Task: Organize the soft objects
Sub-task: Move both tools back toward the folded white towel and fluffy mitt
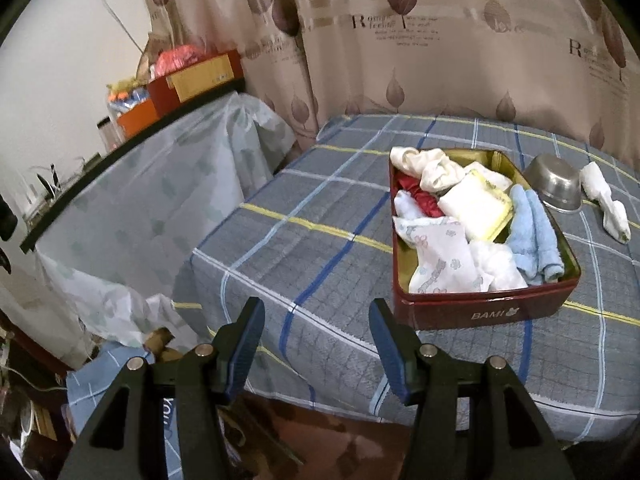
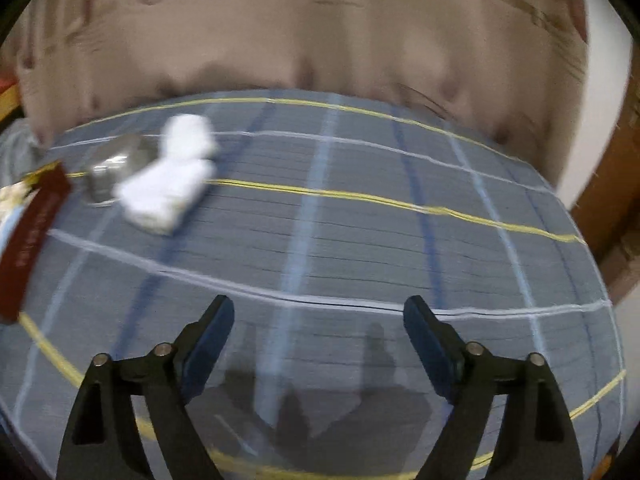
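A dark red tin box (image 1: 480, 310) sits on the plaid bed, filled with several folded cloths: white, red, a pale blue towel (image 1: 530, 232) and a printed one. Beside it on the right stand a steel bowl (image 1: 558, 184) and a rolled white sock (image 1: 606, 200). My left gripper (image 1: 316, 344) hovers open and empty at the bed's near edge, left of the box. The blurred right wrist view shows the white sock (image 2: 168, 176), the bowl (image 2: 116, 168) and the box's red side (image 2: 32, 236) at far left. My right gripper (image 2: 318, 338) is wide open over bare bedcover, empty.
Beige leaf-print curtains (image 1: 400, 40) hang behind the bed. A covered cabinet (image 1: 140, 200) stands left of the bed with boxes (image 1: 192, 76) on top. Clutter lies on the floor at lower left. A wooden door frame (image 2: 612, 200) is at far right.
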The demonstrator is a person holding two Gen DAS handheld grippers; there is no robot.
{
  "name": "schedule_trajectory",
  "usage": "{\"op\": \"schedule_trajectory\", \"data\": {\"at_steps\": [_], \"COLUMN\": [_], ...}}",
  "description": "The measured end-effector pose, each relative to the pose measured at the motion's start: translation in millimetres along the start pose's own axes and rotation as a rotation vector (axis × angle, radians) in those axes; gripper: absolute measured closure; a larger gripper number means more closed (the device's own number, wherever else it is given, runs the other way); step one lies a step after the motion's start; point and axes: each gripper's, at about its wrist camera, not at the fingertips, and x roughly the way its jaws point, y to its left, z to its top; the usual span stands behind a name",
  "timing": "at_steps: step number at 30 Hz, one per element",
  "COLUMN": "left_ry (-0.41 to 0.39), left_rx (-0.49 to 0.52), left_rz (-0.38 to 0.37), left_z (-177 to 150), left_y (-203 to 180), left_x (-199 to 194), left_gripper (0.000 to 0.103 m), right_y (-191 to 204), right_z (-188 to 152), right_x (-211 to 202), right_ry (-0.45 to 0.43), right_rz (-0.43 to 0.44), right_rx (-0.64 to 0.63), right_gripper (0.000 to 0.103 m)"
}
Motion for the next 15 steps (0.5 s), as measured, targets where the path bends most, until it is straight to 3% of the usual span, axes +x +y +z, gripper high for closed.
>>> {"op": "schedule_trajectory", "data": {"at_steps": [8, 15], "left_ry": [-0.02, -0.017], "left_rx": [0.102, 0.283], "left_rz": [-0.105, -0.402], "left_z": [0, 22], "left_y": [-35, -127], "left_x": [-20, -51], "left_gripper": [0.047, 0.047], "right_y": [-37, -39], "right_z": [-12, -14], "right_x": [9, 8], "right_ry": [-0.005, -0.028], "right_rz": [0.052, 0.109], "right_rx": [0.128, 0.134], "right_gripper": [0.013, 0.01]}}
